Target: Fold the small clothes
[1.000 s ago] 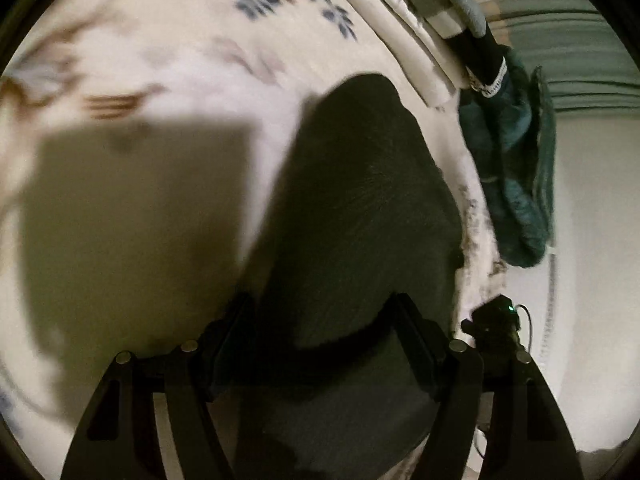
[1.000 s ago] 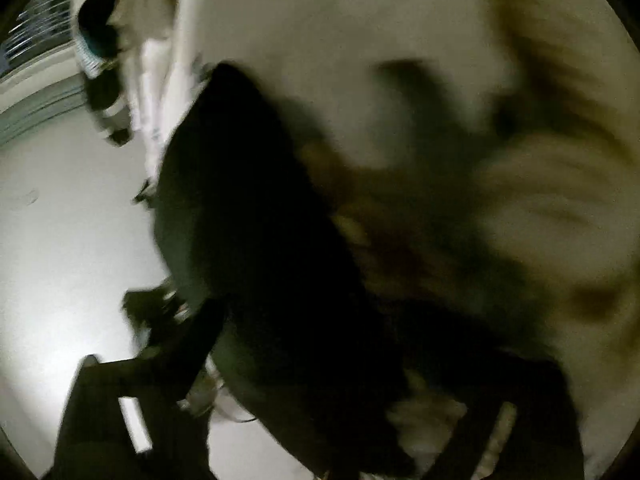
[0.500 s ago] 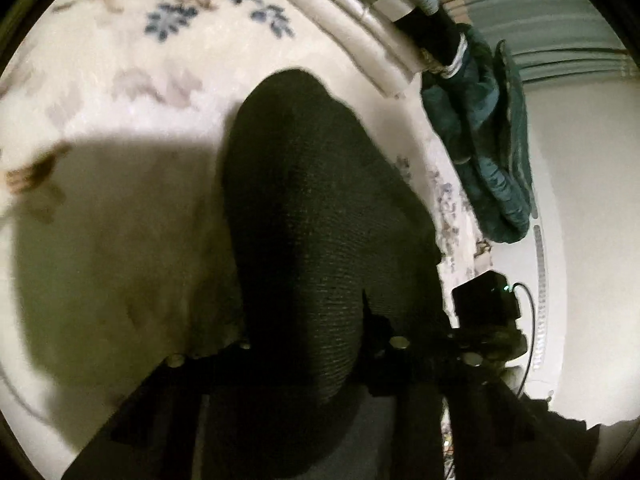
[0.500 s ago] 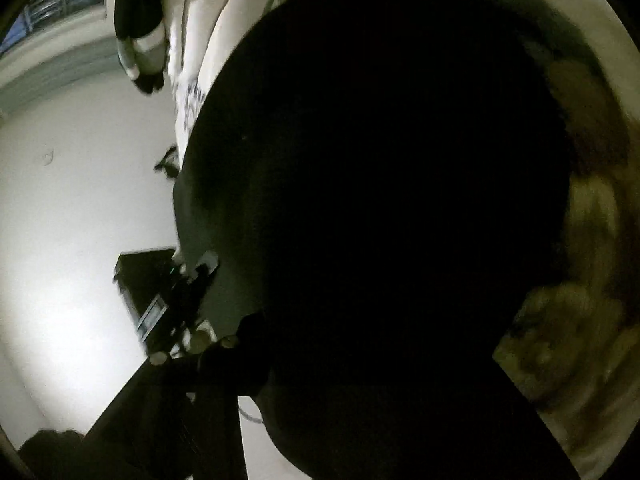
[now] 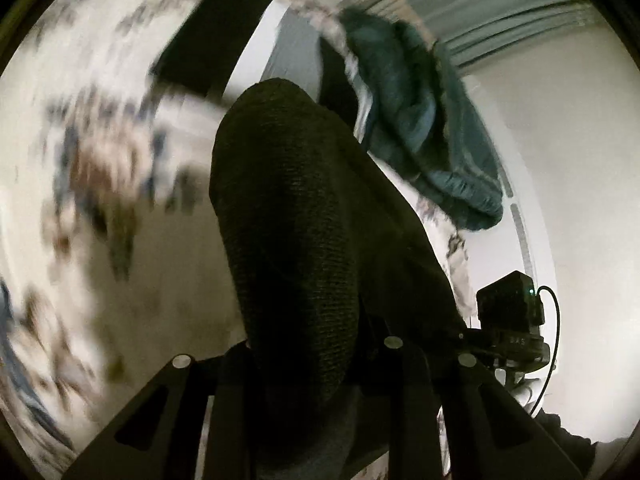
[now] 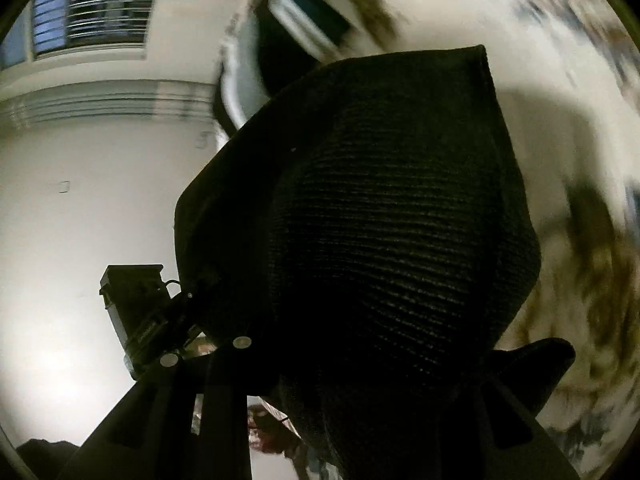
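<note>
A black ribbed knit garment (image 5: 296, 208) hangs lifted above the floral bedspread (image 5: 80, 168), held at two points. In the left wrist view, my left gripper (image 5: 304, 356) is shut on one edge of it, and the cloth bulges up between the fingers. In the right wrist view the same garment (image 6: 400, 200) fills the middle, and my right gripper (image 6: 380, 360) has its jaws closing, with the pads pressing on the cloth between them. Each view shows the other gripper's camera box at the side (image 5: 508, 316) (image 6: 136, 304).
A teal fleecy garment (image 5: 424, 132) lies at the bed's far edge, beside a dark folded item (image 5: 212, 40). A white wall (image 5: 568, 184) lies past the bed edge. A barred window (image 6: 92, 12) sits high on the wall. The bedspread (image 6: 580, 280) is blurred.
Both grippers closed on the black garment and rose, lifting it off the bedspread. The bed now looks farther away and motion-blurred.
</note>
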The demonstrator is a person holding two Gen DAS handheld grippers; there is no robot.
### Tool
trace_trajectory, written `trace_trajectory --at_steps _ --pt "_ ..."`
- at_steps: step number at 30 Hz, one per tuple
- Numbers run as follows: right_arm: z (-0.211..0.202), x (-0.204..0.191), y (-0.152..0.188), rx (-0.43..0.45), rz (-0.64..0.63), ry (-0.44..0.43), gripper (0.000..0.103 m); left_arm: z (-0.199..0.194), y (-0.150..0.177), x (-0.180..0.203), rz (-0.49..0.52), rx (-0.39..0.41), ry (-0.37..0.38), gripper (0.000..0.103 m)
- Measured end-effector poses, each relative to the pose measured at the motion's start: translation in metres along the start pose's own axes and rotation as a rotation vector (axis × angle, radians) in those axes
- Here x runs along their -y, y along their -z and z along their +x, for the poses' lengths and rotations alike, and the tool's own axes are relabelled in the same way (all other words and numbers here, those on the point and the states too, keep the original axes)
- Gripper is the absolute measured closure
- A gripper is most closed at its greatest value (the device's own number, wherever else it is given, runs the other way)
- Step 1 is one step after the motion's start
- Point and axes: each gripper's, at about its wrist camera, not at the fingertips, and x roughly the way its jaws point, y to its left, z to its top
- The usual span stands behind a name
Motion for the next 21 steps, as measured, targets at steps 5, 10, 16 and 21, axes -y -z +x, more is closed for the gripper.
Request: trace_trajectory --at_steps 5,10,16,21 --pt "-0.008 -0.074 -0.085 0.053 -0.084 -0.013 0.072 -0.02 -0.095 0.018 0.039 0.076 -0.005 0.083" --pt "0.009 -0.11 -0.179 0.068 -0.122 -0.01 0.072 -0.005 -0.192 0.003 0.034 0.128 -0.015 0.083" --pt "0.069 -0.115 -0.282 0.042 -0.126 0.068 0.072 0.047 -0.268 -0.044 0.049 0.096 -0.11 0.082" --pt "0.1 -0.116 -0.316 0.032 -0.128 0.133 0.072 0.074 -0.293 -0.066 0.059 0.017 -0.217 0.078"
